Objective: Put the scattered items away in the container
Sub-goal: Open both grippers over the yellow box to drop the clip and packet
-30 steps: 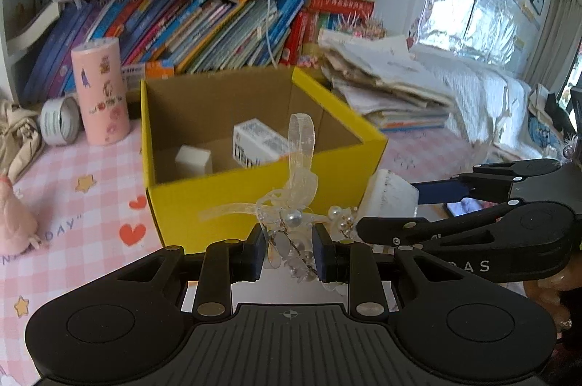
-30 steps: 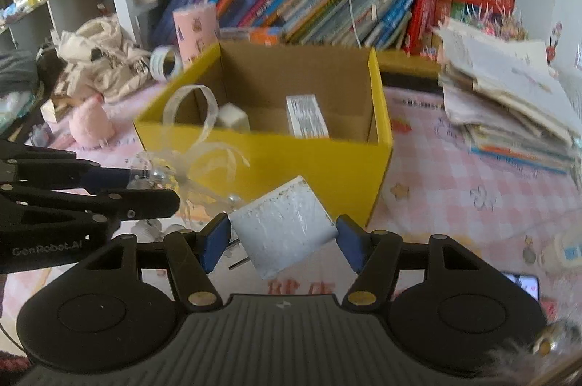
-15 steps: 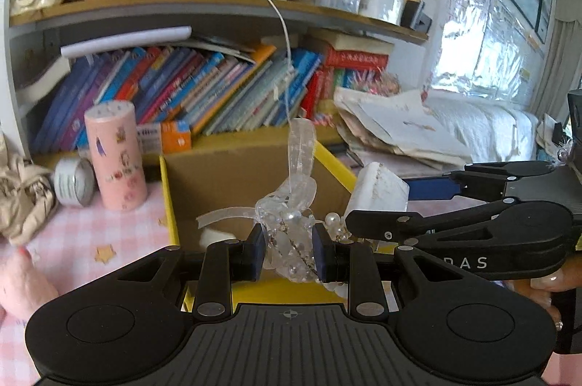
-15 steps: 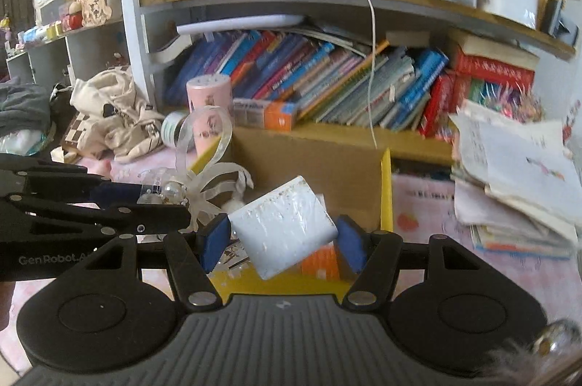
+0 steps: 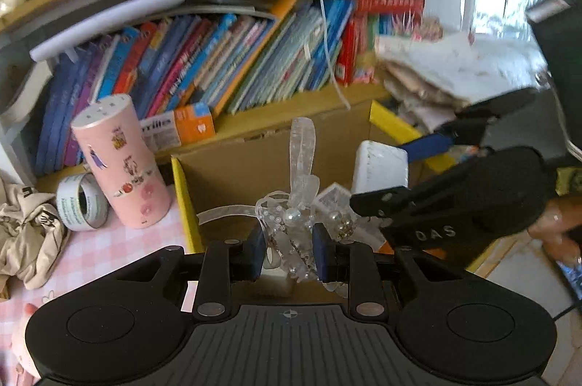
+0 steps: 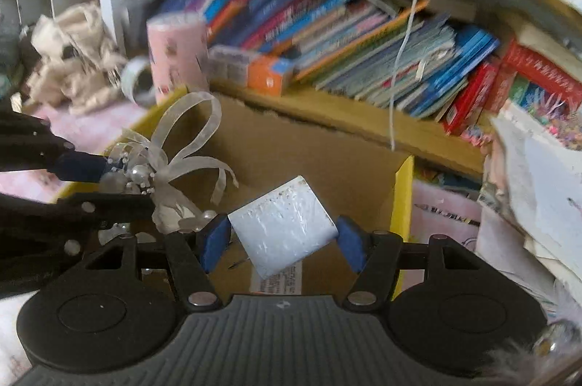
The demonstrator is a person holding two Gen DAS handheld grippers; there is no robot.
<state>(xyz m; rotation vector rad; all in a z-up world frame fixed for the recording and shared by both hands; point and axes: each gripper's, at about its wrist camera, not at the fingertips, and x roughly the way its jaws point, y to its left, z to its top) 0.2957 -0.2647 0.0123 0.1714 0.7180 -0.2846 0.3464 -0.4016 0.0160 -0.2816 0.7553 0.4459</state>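
Note:
My left gripper (image 5: 287, 249) is shut on a sheer ribbon bow with pearls (image 5: 296, 215), held over the open yellow cardboard box (image 5: 182, 189). My right gripper (image 6: 282, 238) is shut on a white packet (image 6: 282, 227), tilted cornerwise between the blue pads, above the same yellow cardboard box (image 6: 402, 200). In the left wrist view the right gripper (image 5: 378, 182) reaches in from the right with the white packet (image 5: 380, 167). In the right wrist view the left gripper (image 6: 109, 180) comes in from the left with the bow (image 6: 174, 160). A labelled carton (image 6: 278, 278) lies on the box floor.
Behind the box runs a shelf of leaning books (image 5: 225, 58). A pink sticker-covered canister (image 5: 122, 160) and a tape roll (image 5: 82, 202) stand left of the box on the pink checked cloth (image 5: 109, 251). A paper pile (image 6: 538, 175) sits on the right. A white cable (image 5: 323, 15) hangs down.
Both grippers have moved forward over the box, each keeping its item. The box's front wall has dropped out of view beneath them, and the shelf of books looms closer.

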